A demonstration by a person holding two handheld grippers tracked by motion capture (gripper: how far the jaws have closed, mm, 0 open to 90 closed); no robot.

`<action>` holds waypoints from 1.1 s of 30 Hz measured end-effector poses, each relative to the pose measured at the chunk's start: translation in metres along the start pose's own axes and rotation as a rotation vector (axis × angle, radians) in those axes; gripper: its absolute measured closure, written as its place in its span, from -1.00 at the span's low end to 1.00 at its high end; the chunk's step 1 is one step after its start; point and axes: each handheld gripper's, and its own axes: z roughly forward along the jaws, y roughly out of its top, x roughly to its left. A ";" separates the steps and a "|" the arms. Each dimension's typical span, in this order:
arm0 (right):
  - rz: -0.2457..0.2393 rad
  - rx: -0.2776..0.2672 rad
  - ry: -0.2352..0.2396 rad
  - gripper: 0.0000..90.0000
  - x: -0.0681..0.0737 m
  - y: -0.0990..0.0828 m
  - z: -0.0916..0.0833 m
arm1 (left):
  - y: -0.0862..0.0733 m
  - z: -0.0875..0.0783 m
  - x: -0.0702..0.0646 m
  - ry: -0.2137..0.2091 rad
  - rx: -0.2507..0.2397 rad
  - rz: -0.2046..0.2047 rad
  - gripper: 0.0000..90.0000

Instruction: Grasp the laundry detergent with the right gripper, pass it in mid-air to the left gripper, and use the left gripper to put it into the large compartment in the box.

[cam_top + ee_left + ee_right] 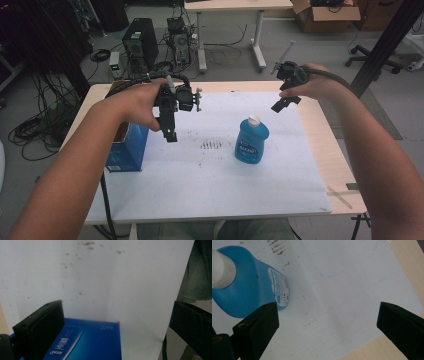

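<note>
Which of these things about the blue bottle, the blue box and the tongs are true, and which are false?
1. The blue bottle stands upright on the white sheet. True.
2. The right tongs are squeezing the bottle. False: they hang open in the air, up and to the right of the bottle, touching nothing.
3. The blue box stands at the left side of the table. True.
4. The bottle has a red cap. False: its cap is white.
5. The left tongs are open above the box. True.
6. The bottle is inside the box. False: they stand apart on the sheet.
</note>
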 end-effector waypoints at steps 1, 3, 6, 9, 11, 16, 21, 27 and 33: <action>0.001 -0.007 0.000 -0.91 0.001 -0.003 -0.001 | 0.000 0.000 0.000 -0.001 0.002 0.002 -0.99; 0.003 -0.017 0.000 -0.91 0.004 -0.008 -0.001 | -0.001 0.001 -0.002 -0.004 0.001 0.004 -1.00; 0.004 -0.028 -0.002 -0.91 0.009 -0.016 -0.001 | -0.001 0.002 -0.004 -0.004 0.001 0.009 -1.00; 0.003 -0.050 0.003 -0.91 0.014 -0.023 0.002 | 0.000 0.001 -0.006 -0.003 -0.004 0.016 -1.00; 0.000 -0.054 0.004 -0.91 0.016 -0.029 0.004 | 0.001 0.002 -0.008 -0.003 -0.001 0.022 -1.00; -0.001 -0.073 0.006 -0.91 0.021 -0.042 0.009 | 0.004 0.005 -0.013 -0.004 -0.001 0.038 -1.00; -0.010 -0.114 0.011 -0.91 0.027 -0.052 0.015 | 0.005 0.011 -0.018 -0.009 -0.005 0.042 -1.00; -0.014 -0.135 0.015 -0.91 0.036 -0.061 0.024 | 0.005 0.022 -0.024 -0.020 -0.003 0.044 -1.00; -0.018 -0.152 0.029 -0.91 0.047 -0.071 0.034 | 0.004 0.029 -0.029 -0.025 0.005 0.048 -0.99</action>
